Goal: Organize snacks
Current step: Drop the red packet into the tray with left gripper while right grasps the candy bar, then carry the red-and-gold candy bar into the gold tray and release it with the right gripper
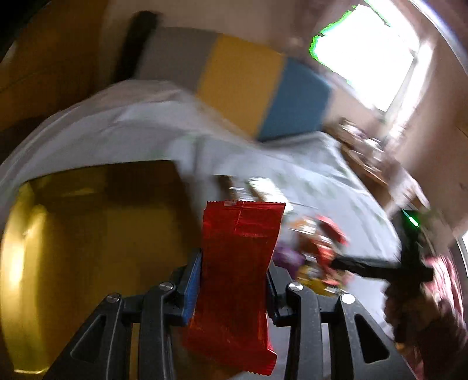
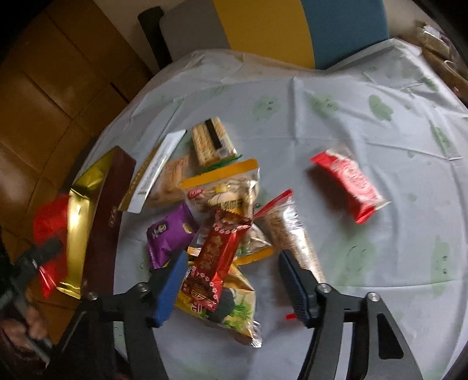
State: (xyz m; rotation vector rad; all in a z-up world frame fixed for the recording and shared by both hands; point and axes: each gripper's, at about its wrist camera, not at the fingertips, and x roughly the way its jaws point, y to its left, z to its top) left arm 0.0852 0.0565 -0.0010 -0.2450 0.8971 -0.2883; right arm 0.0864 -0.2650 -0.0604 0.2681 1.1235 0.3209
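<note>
My left gripper (image 1: 234, 277) is shut on a red foil snack packet (image 1: 237, 280) and holds it upright over the gold inside of an open box (image 1: 87, 248). The same box (image 2: 84, 216), gold inside with a dark red wall, shows at the left of the right wrist view, with the red packet (image 2: 48, 219) over it. My right gripper (image 2: 234, 280) is open and empty, hovering above a pile of snacks (image 2: 216, 222). A red patterned packet (image 2: 216, 257) lies between its fingers. A separate red snack pack (image 2: 351, 184) lies to the right.
The round table wears a pale cloth with green prints (image 2: 365, 117). A chair with grey, yellow and blue panels (image 2: 278, 26) stands behind it. A wooden floor (image 2: 52, 87) is at the left. Cluttered shelves (image 1: 374, 157) stand at the far right.
</note>
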